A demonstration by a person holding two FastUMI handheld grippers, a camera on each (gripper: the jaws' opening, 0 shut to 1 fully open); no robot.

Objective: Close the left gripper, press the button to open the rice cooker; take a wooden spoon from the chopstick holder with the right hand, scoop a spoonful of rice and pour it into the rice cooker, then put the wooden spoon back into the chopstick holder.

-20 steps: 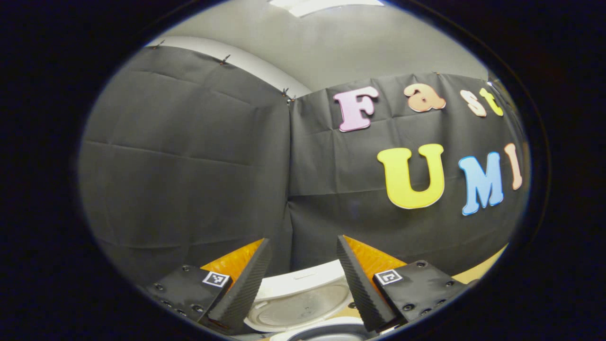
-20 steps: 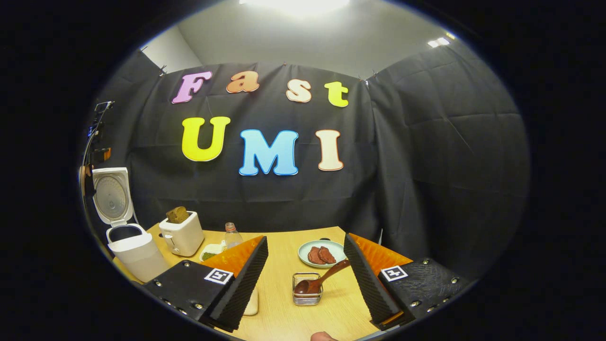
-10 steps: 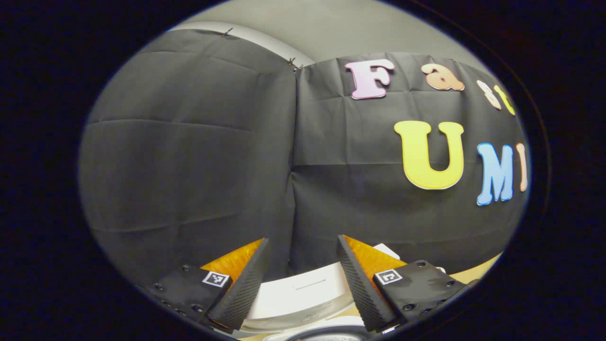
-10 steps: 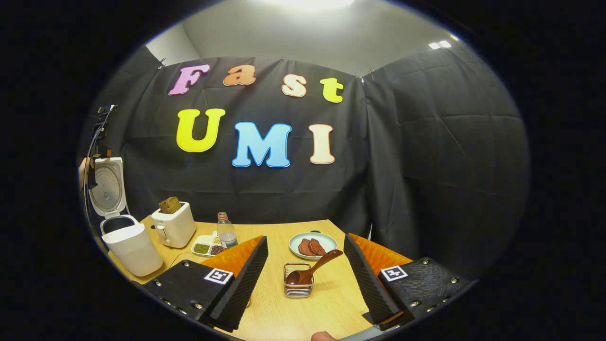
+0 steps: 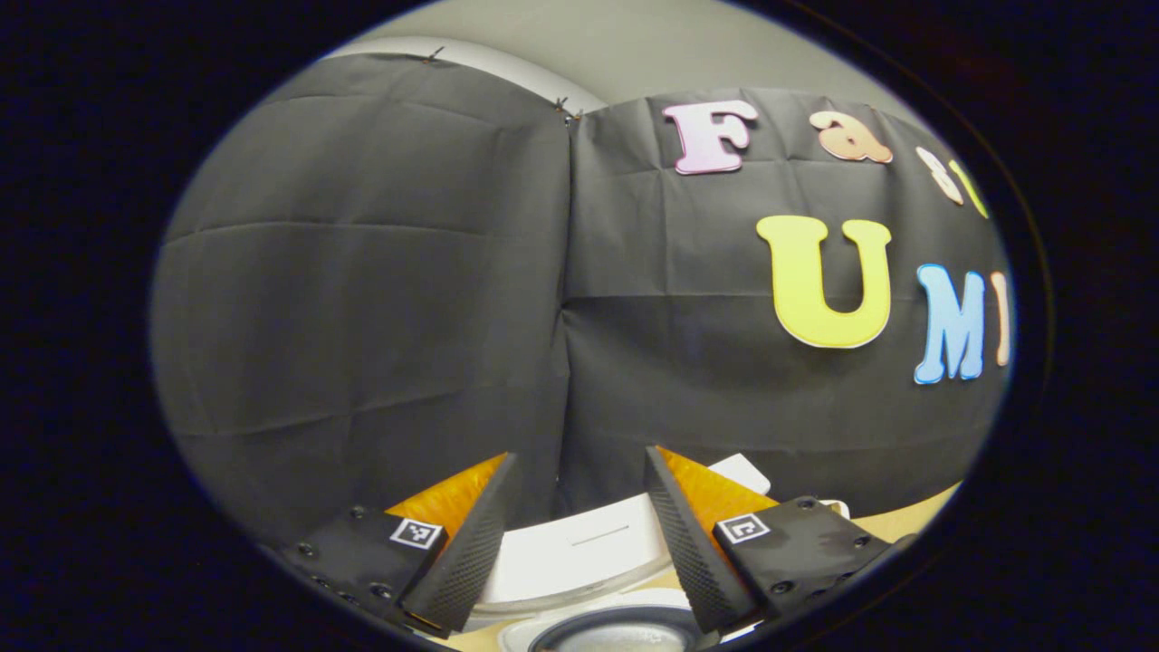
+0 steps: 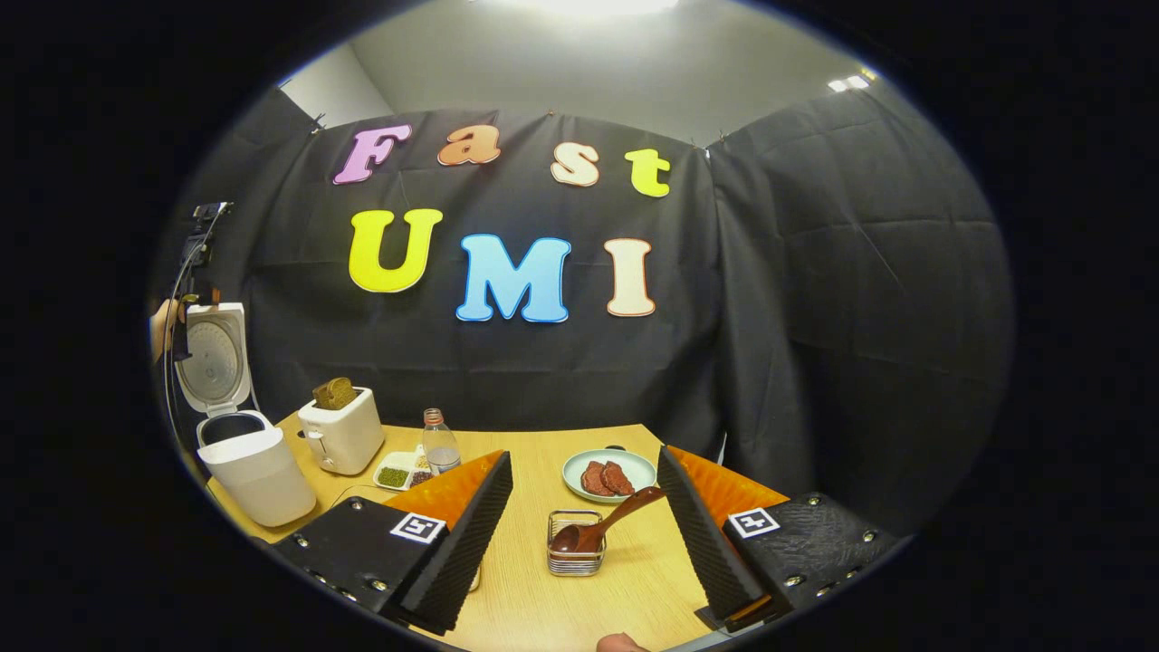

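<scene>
A: Spoon [image 6: 602,531]?
B: Wooden, bowl down in the wire holder [image 6: 574,555], lower centre; handle slants upper right.
A: Cooker [image 6: 237,438]?
B: White, lid up, far left. Both grippers' [image 5: 572,530] [image 6: 584,534] jaws apart, empty.

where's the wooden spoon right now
In the right gripper view the wooden spoon leans in the wire chopstick holder on the table, between the right gripper fingers, just in front of the plate of meat.

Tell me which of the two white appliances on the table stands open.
The rice cooker at the table's left edge: its lid is swung upright, baring the pot opening. The toaster beside it has no lid, only bread sticking from its top.
</scene>
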